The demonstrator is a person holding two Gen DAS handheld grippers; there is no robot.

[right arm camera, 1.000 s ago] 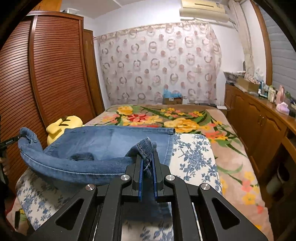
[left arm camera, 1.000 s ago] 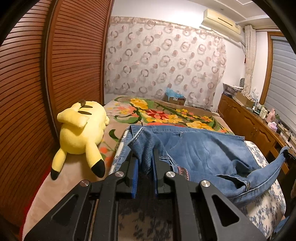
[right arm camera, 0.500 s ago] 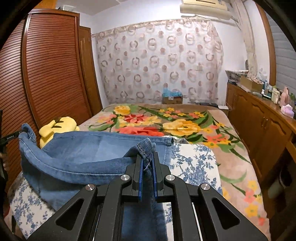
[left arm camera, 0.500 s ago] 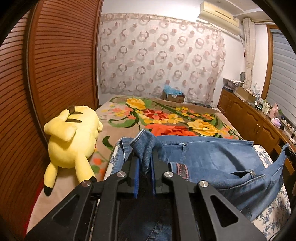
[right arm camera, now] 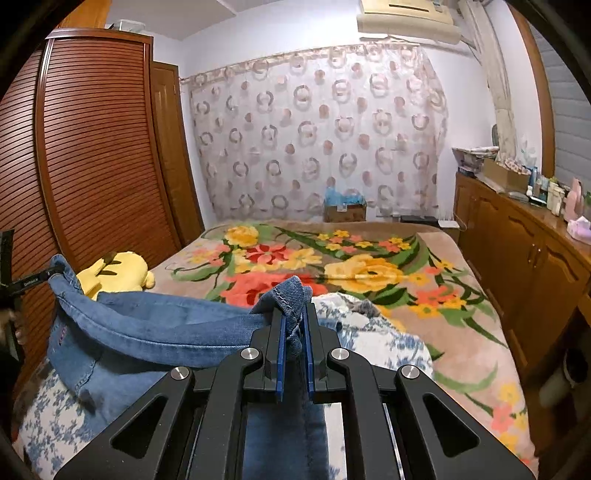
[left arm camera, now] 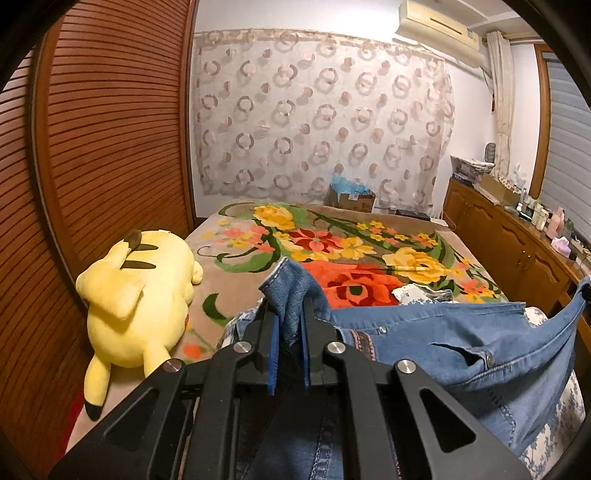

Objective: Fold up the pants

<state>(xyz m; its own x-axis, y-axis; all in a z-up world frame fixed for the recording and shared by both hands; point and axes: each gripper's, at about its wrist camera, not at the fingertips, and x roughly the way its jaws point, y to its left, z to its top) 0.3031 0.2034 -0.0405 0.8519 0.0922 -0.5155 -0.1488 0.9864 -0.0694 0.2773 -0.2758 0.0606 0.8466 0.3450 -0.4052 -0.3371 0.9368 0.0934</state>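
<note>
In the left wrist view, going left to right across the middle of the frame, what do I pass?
Brown slatted wooden wardrobe door → yellow plush toy with black-tipped ears → left gripper pinching the blue denim pants → brown wooden sideboard with cluttered top.

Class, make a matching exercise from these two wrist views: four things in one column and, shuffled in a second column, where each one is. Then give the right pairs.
1. jeans
2. yellow plush toy
3. air conditioner
4. cardboard box

A. high on the wall above the curtain
B. pinched in both grippers
C. lying on the bed beside the wooden wardrobe
D. at the far end of the bed, before the curtain

Pairs: 1-B, 2-C, 3-A, 4-D
</note>
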